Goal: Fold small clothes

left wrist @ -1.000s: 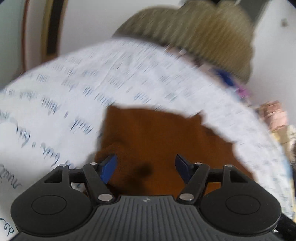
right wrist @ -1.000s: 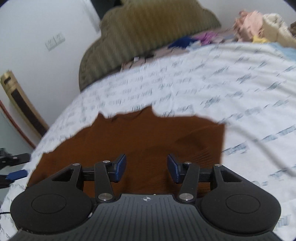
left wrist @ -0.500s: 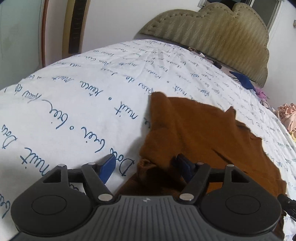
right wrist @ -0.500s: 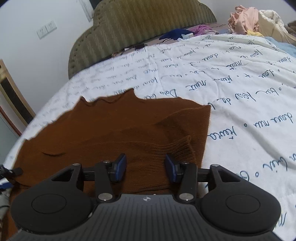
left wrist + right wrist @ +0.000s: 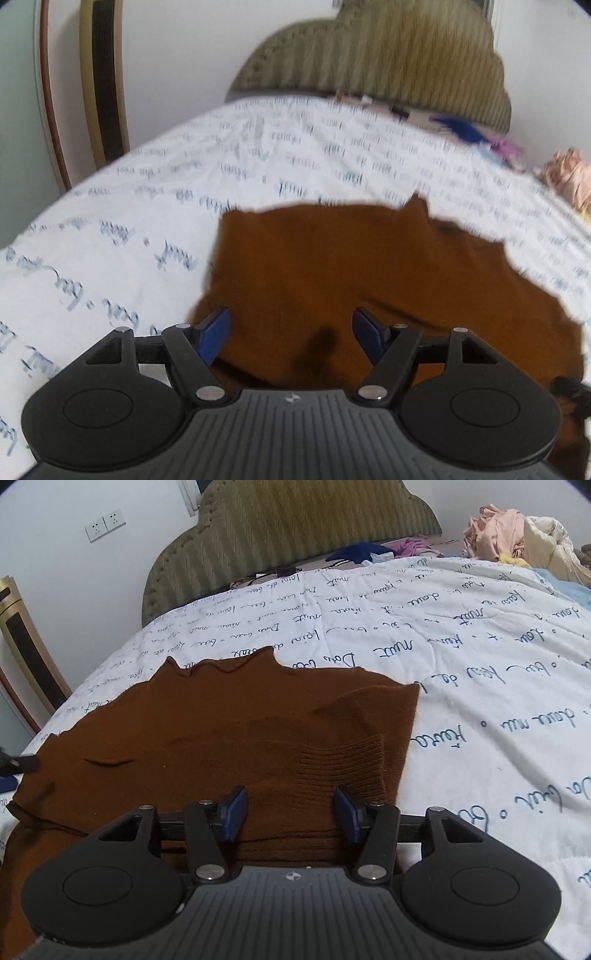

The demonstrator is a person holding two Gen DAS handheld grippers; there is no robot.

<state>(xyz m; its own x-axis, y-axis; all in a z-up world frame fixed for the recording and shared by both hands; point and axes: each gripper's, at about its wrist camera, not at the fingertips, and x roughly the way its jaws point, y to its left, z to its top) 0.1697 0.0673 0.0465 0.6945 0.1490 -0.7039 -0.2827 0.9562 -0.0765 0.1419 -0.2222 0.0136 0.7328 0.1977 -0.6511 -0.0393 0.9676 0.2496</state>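
Note:
A brown knit sweater lies spread flat on the white bedspread with blue script. Its ribbed cuff lies folded onto the body near the right side. My right gripper is open, its blue pads either side of the near hem below the cuff. In the blurred left wrist view the sweater fills the middle. My left gripper is open over its near left part and holds nothing.
A padded olive headboard stands at the far end. A pile of clothes lies at the far right, with blue and purple garments by the headboard. A framed panel stands left of the bed.
The left gripper has swung right, from the sweater's left edge to over the fabric, and its view is now blurred. The right gripper has hardly moved. Both stay open.

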